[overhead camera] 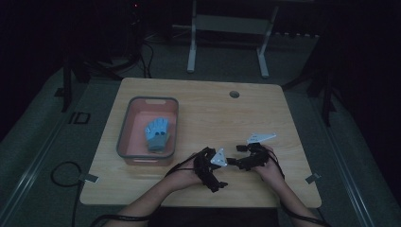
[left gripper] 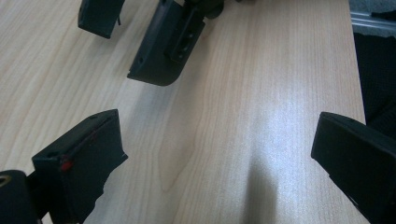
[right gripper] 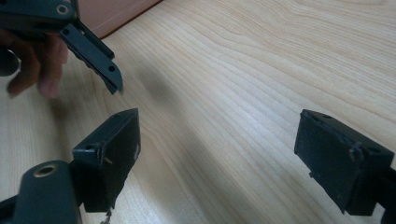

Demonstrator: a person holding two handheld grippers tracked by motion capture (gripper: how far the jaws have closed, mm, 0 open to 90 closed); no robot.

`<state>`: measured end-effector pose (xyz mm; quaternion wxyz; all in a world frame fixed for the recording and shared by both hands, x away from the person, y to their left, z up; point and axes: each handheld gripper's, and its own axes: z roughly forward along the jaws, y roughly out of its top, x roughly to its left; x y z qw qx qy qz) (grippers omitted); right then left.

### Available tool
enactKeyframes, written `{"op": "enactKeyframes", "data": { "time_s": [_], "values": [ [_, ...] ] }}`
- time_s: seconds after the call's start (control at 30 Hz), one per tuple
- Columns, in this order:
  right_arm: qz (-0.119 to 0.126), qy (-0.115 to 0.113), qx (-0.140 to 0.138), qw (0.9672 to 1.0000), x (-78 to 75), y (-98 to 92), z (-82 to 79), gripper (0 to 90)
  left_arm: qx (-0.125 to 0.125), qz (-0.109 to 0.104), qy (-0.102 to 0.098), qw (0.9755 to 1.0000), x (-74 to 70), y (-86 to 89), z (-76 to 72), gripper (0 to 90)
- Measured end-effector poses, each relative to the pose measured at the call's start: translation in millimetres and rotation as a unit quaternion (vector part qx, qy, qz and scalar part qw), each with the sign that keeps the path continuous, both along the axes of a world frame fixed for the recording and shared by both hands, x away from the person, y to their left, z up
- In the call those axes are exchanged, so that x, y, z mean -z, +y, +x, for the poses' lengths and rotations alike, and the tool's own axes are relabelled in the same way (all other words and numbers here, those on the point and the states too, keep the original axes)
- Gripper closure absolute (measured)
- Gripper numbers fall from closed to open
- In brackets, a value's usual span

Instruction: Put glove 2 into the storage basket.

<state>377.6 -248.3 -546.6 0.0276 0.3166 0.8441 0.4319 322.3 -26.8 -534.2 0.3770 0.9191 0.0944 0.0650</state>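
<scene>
Left gripper [overhead camera: 218, 176]: held low over the near middle of the table [overhead camera: 208, 113]; jaws spread wide, nothing between them. The left gripper view shows bare wood in the gap and the right gripper's jaws beyond.
Right gripper [overhead camera: 236, 158]: just right of the left gripper, tips close to it; jaws spread wide, nothing held. The right gripper view shows one left jaw and the fingers [right gripper: 44, 70] of the person's left hand at far left.
Glove [overhead camera: 157, 134]: blue-grey, lying flat inside the bin, well apart from both grippers; seen in the high view.
Bin [overhead camera: 124, 132]: grey-rimmed, pinkish interior, left half of the table. The right gripper view catches a corner of it [right gripper: 116, 14].
</scene>
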Motion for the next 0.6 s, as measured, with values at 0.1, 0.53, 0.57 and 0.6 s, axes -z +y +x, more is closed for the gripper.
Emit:
{"op": "enactKeyframes", "data": {
  "time_s": [0.1,0.53,0.57,0.6],
  "values": [
    [-0.002,-0.001,-0.001,1.0000,1.0,-1.4,-2.1,14.5,0.002,-0.003,0.002,1.0000,3.1,-0.8,-1.5,2.6],
    [-0.010,0.003,0.001,0.9999,8.1,-5.1,-4.6,14.5,0.017,0.001,0.018,0.9997,14.5,-2.5,-3.5,2.6],
    [-0.011,0.002,0.001,0.9999,8.2,-5.2,-4.5,14.5,0.019,0.003,0.020,0.9996,15.0,-2.2,-2.9,2.6],
    [-0.012,0.002,0.001,0.9999,8.4,-5.4,-4.4,14.5,0.019,0.003,0.020,0.9996,15.0,-2.2,-2.9,2.6]
  ]
}}
